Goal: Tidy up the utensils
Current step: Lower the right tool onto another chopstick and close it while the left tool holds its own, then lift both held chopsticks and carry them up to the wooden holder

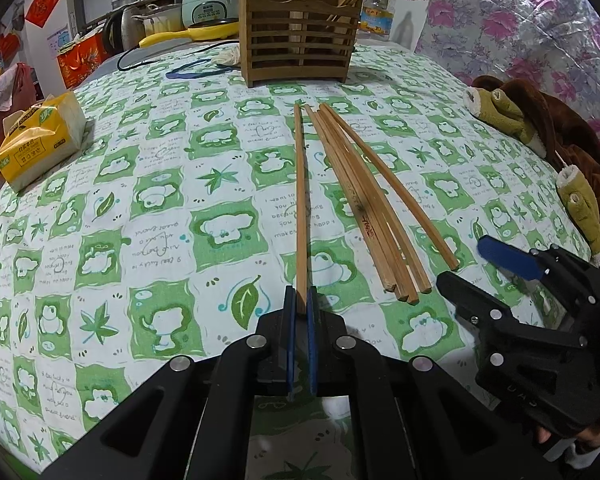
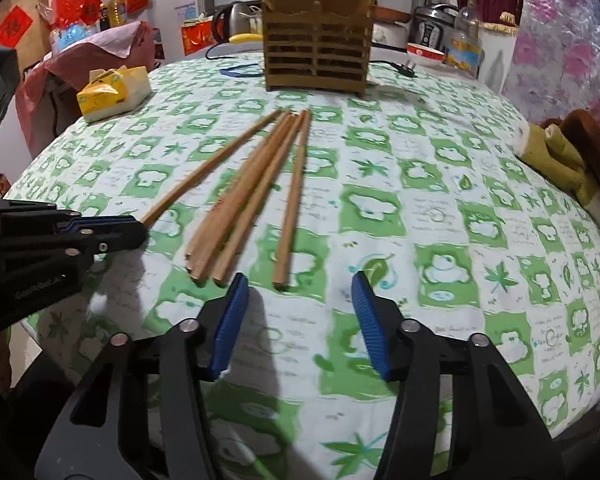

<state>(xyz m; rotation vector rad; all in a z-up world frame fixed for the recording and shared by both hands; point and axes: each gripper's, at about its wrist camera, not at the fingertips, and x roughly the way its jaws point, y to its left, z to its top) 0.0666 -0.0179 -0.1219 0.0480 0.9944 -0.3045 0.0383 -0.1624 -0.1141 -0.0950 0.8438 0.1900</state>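
Left hand-held gripper [image 1: 301, 304]: clenched on the near end of a single chopstick [image 1: 300, 200], low over the desk [image 1: 160, 200]; likely bound for the holder.
Loose chopsticks [image 1: 364, 204]: bare wood, square butts, fanned on the frog-print cloth.
Wooden chopstick holder [image 1: 298, 36]: at the far edge, some sticks already in it.
Right hand-held gripper [image 2: 300, 292]: released, jaws wide, just short of the butts.

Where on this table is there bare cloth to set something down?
Free: the cloth between the tissue pack and the chopstick held by the left gripper; also right of the loose chopsticks, toward the plush toy. Crowded: the middle strip below the wooden holder.
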